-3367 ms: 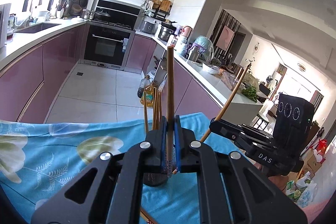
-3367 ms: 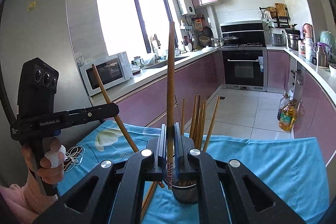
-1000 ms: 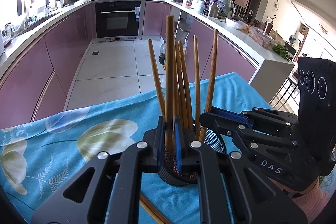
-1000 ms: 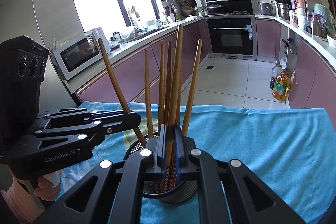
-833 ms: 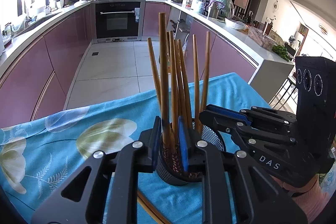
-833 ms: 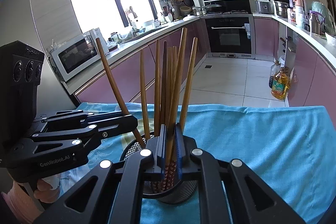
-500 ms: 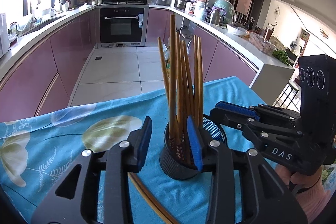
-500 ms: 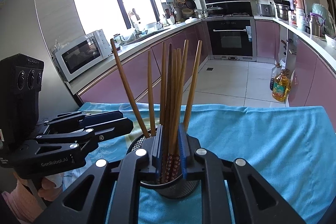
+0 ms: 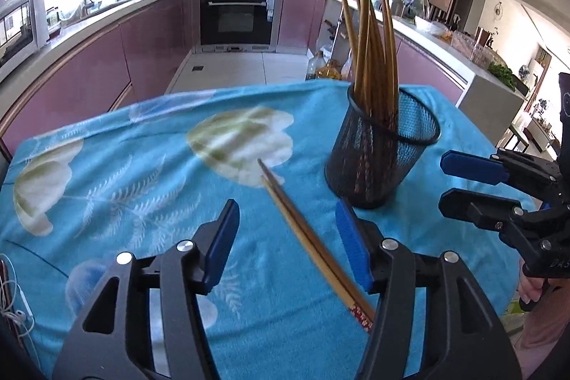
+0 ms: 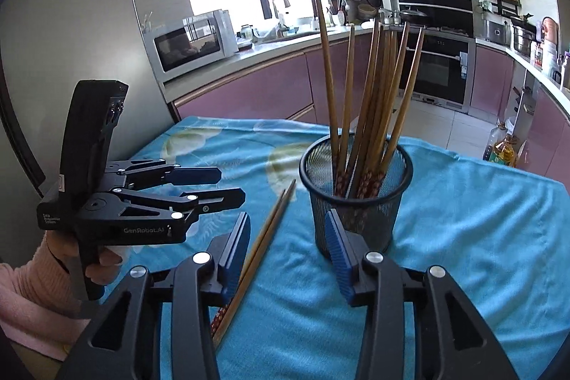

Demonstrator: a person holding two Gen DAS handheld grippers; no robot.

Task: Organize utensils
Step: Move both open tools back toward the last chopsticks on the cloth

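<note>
Both tongs released, holder ahead, loose pair on the cloth.

Left wrist: left tongs (image 9: 286, 241) spread wide, nothing held; loose pair (image 9: 310, 241) lying between the pads on the cloth (image 9: 124, 173); holder (image 9: 383, 152) of chopsticks (image 9: 370, 34) ahead to the right; right tongs (image 9: 466, 182) parted at far right.
Right wrist: right tongs (image 10: 286, 255) spread, empty; holder (image 10: 356, 187) just ahead, touching the right pad; loose pair (image 10: 262, 244) beside the left pad; left tongs (image 10: 213, 184) parted at left.

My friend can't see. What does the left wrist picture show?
An open left claw hovers over two chopsticks lying on a blue flowered cloth. Beside them a black mesh cup holds more chopsticks upright, and the open right claw waits nearby.
</note>
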